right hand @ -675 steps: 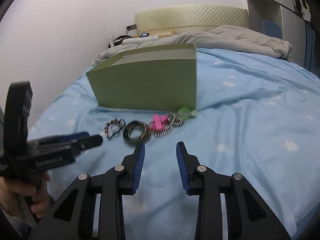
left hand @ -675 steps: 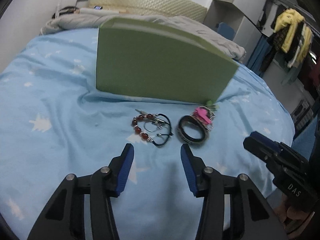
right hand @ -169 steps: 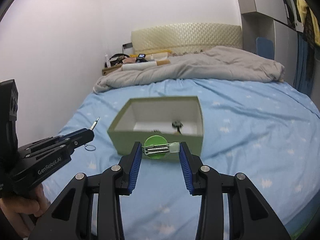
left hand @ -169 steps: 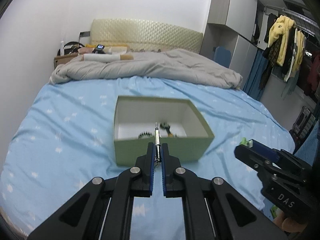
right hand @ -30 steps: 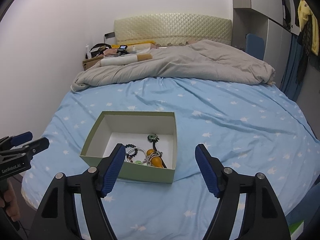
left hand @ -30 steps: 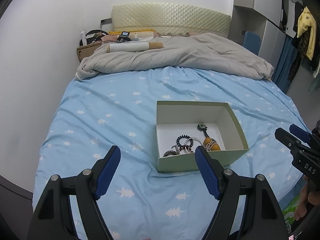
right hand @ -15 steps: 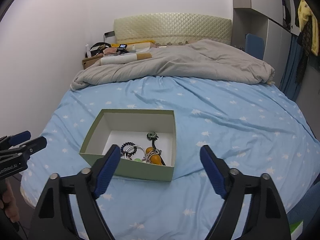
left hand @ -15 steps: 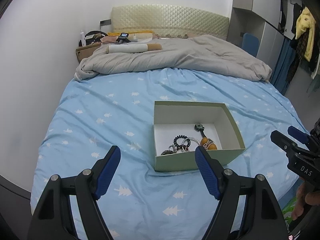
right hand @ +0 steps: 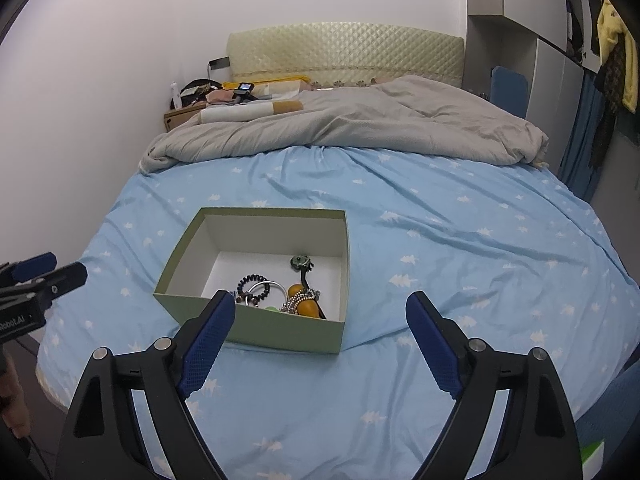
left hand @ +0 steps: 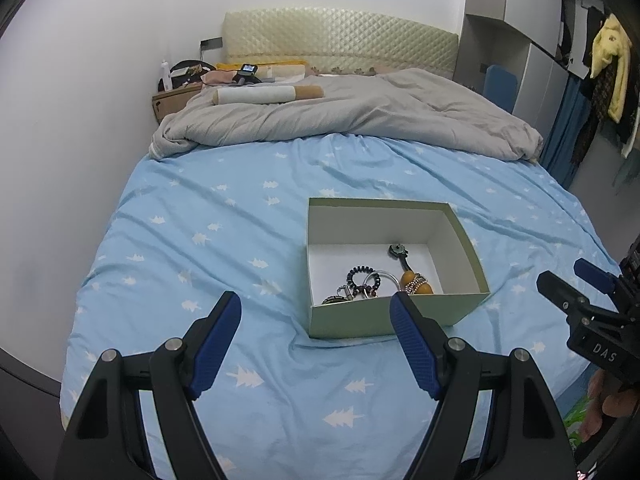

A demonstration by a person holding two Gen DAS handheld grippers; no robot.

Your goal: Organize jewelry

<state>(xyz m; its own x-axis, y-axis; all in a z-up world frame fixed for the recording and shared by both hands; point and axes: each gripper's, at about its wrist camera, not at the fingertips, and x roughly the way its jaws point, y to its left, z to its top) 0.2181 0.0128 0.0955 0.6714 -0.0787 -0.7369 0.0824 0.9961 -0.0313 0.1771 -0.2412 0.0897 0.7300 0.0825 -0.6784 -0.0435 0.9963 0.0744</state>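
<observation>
Two claws, both spread wide w/ nothing between the blue pads: left claw [left hand: 316, 312] and right claw [right hand: 320, 312] hang above the bed's near edge, short of the open pale-green cardboard box [left hand: 460, 312] [right hand: 256, 330]. Box sits on the light-blue tree-print bedsheet [left hand: 200, 240] [right hand: 460, 260]. Jewelry pile lies inside box, toward its near wall: dark beaded bracelet [left hand: 359, 271] [right hand: 252, 280], silver ring hoops [left hand: 380, 280], amber gourd-shaped pendant on dark cord [left hand: 414, 280] [right hand: 306, 300]. Crumpled grey duvet [left hand: 360, 120] [right hand: 360, 124] lies well beyond box, by the cream quilted headboard [left hand: 340, 40].
</observation>
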